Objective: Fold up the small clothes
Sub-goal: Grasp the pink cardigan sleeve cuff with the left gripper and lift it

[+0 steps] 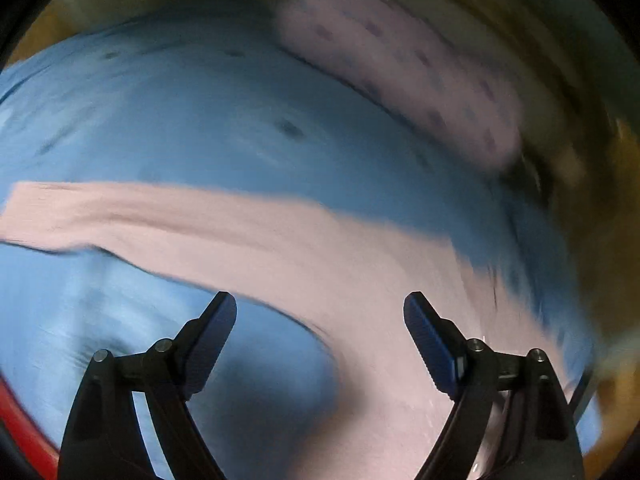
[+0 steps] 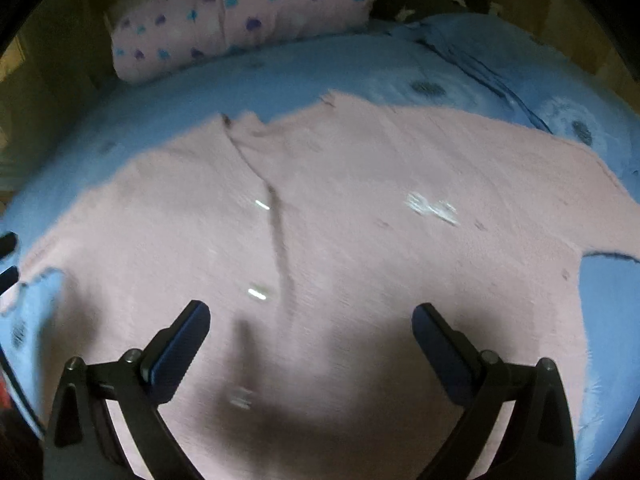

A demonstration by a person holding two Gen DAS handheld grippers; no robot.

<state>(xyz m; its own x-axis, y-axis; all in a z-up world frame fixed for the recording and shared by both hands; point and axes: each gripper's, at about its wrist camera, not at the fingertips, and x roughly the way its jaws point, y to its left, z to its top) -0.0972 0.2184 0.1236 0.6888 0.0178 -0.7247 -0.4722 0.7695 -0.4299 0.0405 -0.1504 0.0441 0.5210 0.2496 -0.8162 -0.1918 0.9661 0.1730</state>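
Note:
A small pink knitted cardigan lies spread flat, front side up, on a blue bedsheet, with shiny buttons down its middle. My right gripper hovers open above its lower front with nothing between the fingers. In the blurred left wrist view, one pink sleeve stretches leftward across the blue bedsheet. My left gripper stands open over where that sleeve joins the body, and its pads press on nothing.
A pale pink pillow with blue and purple hearts lies at the far side of the bed, also blurred as the pillow. Dark cloth sits beside it. A red edge shows at the lower left.

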